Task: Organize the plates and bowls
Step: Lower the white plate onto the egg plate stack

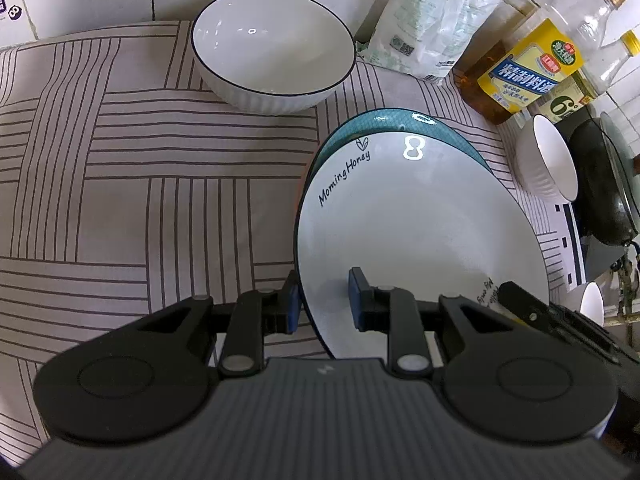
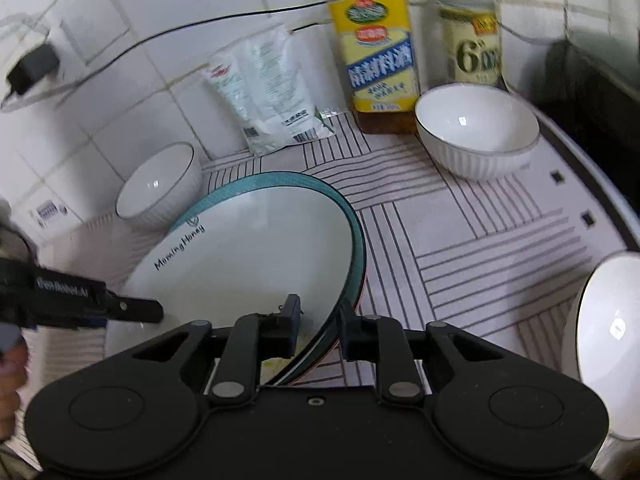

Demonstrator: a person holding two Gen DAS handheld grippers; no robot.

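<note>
A white "Morning Honey" plate (image 1: 416, 216) lies on top of a teal plate (image 1: 400, 120) on the striped cloth; both show in the right wrist view, white plate (image 2: 248, 248), teal plate (image 2: 352, 216). My left gripper (image 1: 323, 300) is open, its fingers straddling the stack's left rim. My right gripper (image 2: 318, 324) is open, its fingers straddling the stack's right rim. A large white bowl (image 1: 274, 52) stands behind. A smaller white bowl (image 2: 476, 130) stands at the back right, another bowl (image 2: 612, 344) at the right edge.
A white pouch (image 1: 436, 16), a yellow-label bottle (image 1: 520, 68) and further bottles stand along the tiled wall. A black pan (image 1: 604, 184) sits on the stove at right. The striped cloth (image 1: 140, 184) covers the counter.
</note>
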